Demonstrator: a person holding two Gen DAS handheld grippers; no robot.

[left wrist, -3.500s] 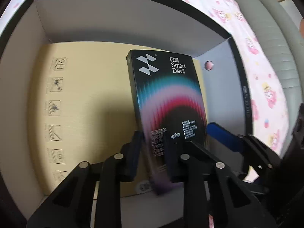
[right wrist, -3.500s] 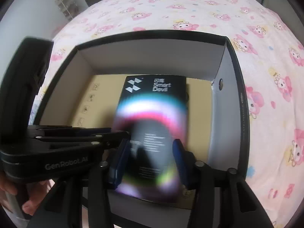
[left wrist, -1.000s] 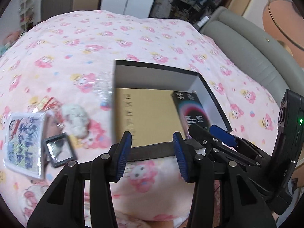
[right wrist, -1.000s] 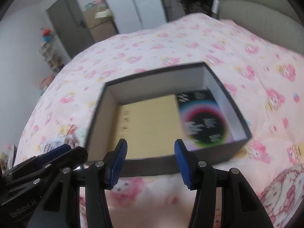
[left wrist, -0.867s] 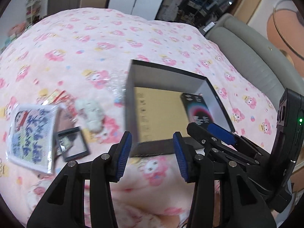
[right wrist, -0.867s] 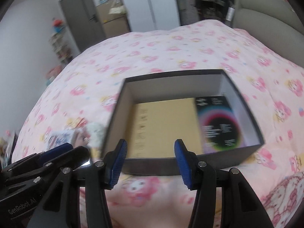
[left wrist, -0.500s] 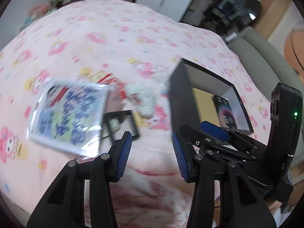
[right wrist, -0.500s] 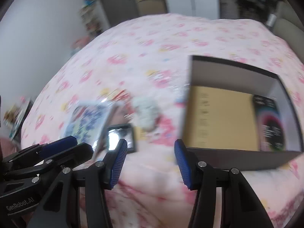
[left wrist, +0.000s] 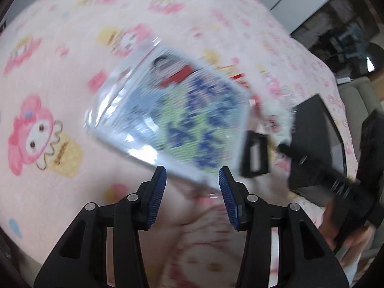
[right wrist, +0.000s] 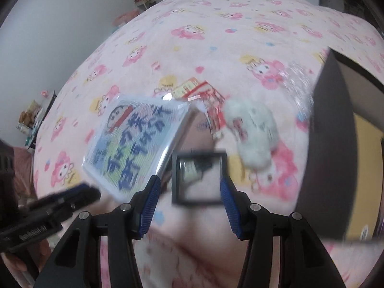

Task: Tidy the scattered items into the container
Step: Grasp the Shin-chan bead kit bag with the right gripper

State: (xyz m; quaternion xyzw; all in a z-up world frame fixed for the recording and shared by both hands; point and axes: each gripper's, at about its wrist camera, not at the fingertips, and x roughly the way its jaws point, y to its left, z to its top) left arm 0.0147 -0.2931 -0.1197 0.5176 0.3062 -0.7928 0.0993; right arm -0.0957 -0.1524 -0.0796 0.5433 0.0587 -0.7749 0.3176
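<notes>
I have both tongs released with nothing between the blue pads: my left gripper [left wrist: 192, 187] sits low in its frame, aimed at the near edge of the plastic-sleeved cartoon picture pack [left wrist: 177, 122], and my right gripper [right wrist: 189, 198] brackets the small black square frame [right wrist: 198, 177] at centre; I judge each is lined up for its own pick. The white plush toy [right wrist: 252, 132] and red snack packets [right wrist: 211, 100] lie just beyond on the pink blanket [right wrist: 192, 24], and the black container box [right wrist: 331, 144] stands at the right edge, leaving open blanket between for carrying across.
</notes>
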